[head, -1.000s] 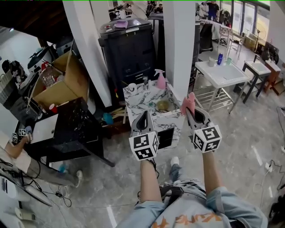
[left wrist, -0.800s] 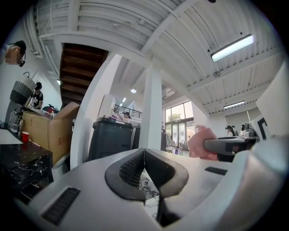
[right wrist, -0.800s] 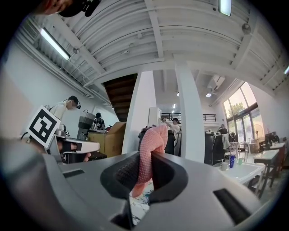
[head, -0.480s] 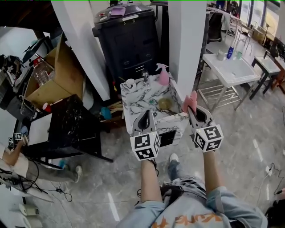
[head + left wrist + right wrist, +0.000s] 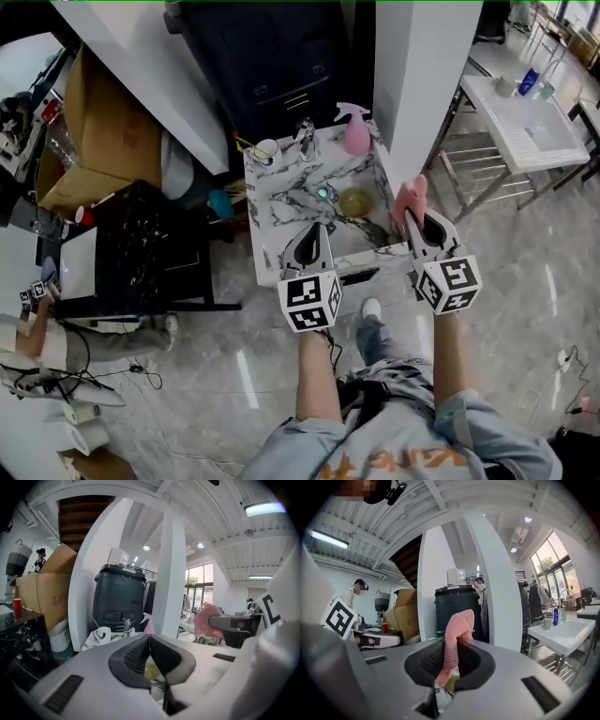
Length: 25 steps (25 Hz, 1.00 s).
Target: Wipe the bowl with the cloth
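A yellowish bowl (image 5: 354, 202) sits in the marble sink unit (image 5: 281, 202) ahead of me. The bowl (image 5: 151, 670) shows as a pale patch just below the left jaws. My right gripper (image 5: 412, 214) is shut on a pink cloth (image 5: 409, 196), held up at the sink's right front corner. The cloth (image 5: 457, 637) stands up between the right jaws. My left gripper (image 5: 313, 242) is shut with nothing in it, over the sink's front edge. Both grippers hang in the air, apart from the bowl.
A pink spray bottle (image 5: 354, 131), a faucet (image 5: 305, 138) and a white mug (image 5: 265, 150) stand at the sink's back. A white pillar (image 5: 412, 75) rises on the right, a black bin (image 5: 272, 56) behind, a black table (image 5: 141, 248) and cardboard box (image 5: 98, 131) on the left.
The view has tilted down and come closer to the marble sink. Both grippers stay side by side, shut, the right one still holding the pink cloth.
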Each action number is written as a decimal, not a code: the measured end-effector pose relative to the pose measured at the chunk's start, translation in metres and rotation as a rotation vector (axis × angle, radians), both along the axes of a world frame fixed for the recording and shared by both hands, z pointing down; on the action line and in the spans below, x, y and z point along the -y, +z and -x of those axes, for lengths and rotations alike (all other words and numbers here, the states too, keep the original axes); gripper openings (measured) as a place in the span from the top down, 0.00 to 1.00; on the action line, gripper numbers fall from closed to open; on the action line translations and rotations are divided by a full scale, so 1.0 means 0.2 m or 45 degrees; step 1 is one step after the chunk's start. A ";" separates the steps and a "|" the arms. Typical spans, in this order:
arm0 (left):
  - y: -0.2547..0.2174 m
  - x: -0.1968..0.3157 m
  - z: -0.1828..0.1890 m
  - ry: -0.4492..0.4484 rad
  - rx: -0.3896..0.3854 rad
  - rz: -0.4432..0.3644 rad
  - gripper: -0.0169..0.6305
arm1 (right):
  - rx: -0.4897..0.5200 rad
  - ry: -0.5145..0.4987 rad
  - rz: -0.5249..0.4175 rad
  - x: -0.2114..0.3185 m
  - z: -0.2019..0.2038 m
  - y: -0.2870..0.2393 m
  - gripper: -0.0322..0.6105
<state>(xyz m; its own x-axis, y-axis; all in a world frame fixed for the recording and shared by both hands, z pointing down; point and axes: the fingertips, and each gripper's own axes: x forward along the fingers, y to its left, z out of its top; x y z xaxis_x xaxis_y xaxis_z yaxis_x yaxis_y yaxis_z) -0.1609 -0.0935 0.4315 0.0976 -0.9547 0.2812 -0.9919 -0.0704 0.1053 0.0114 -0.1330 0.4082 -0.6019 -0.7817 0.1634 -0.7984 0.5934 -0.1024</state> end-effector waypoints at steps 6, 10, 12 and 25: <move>0.09 0.32 -0.09 0.049 0.026 0.098 0.94 | 0.078 0.022 0.077 0.31 -0.08 0.11 0.87; 0.18 0.44 -0.15 0.080 0.062 0.168 0.94 | 0.121 0.054 0.124 0.45 -0.17 0.19 0.87; 0.22 0.47 -0.14 0.085 0.062 0.195 0.94 | 0.127 0.051 0.145 0.48 -0.16 0.23 0.87; 0.54 0.61 -0.08 0.239 -0.017 0.404 0.94 | 0.045 0.015 0.205 0.61 0.08 0.37 0.87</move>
